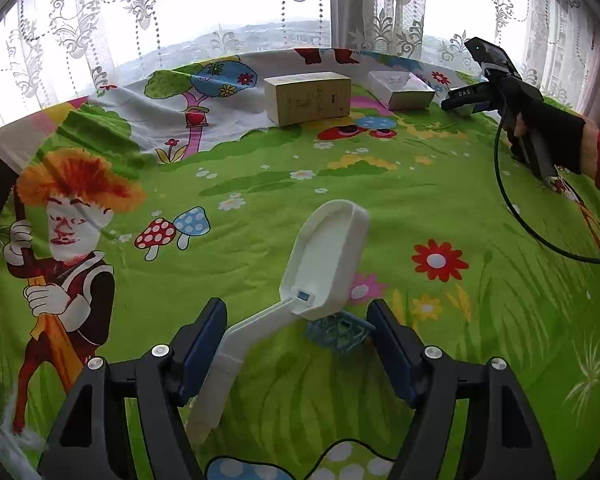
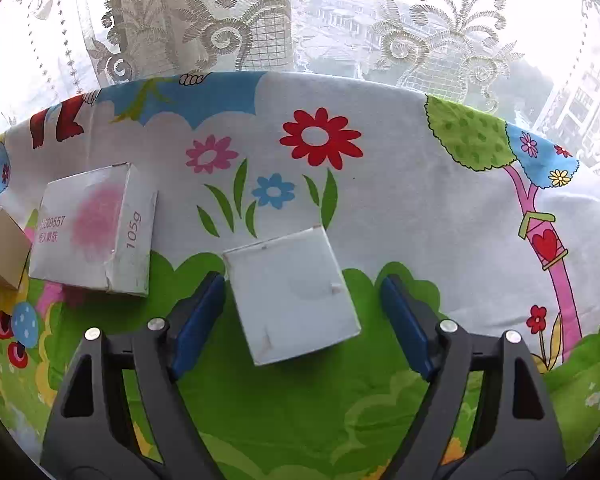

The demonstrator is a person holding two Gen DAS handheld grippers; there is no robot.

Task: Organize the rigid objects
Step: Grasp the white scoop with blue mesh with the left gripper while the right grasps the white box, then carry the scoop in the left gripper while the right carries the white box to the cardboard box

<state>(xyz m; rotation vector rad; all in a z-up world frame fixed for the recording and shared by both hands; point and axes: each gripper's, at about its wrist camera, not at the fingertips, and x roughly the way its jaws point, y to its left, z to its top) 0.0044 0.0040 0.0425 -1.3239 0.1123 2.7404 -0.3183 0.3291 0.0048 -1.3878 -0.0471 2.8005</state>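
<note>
Three closed boxes and one white scoop on the table [image 1: 260,200], contents of all boxes hidden.

Left gripper [image 1: 296,340]: fingers [image 1: 204,332] spread wide, released, straddling the white scoop [image 1: 324,256]; scoop lying bowl-up and empty on the green patterned cloth, handle running back beside the left finger, contact not discernible. Small blue lattice object [image 1: 338,334] under the scoop's bowl end, just beside the right finger. Right gripper [image 2: 300,312]: fingers [image 2: 198,320] likewise parted, gripping nothing, flanking a small white box [image 2: 292,300], lid shut, gap visible on the right side. Larger white box [image 2: 96,228] marked "105g" to its left, closed, flat on the cloth. Tan cardboard box [image 1: 308,98] just beside that one, closed, upright. Lace curtain [image 2: 240,20] behind the table edge.
</note>
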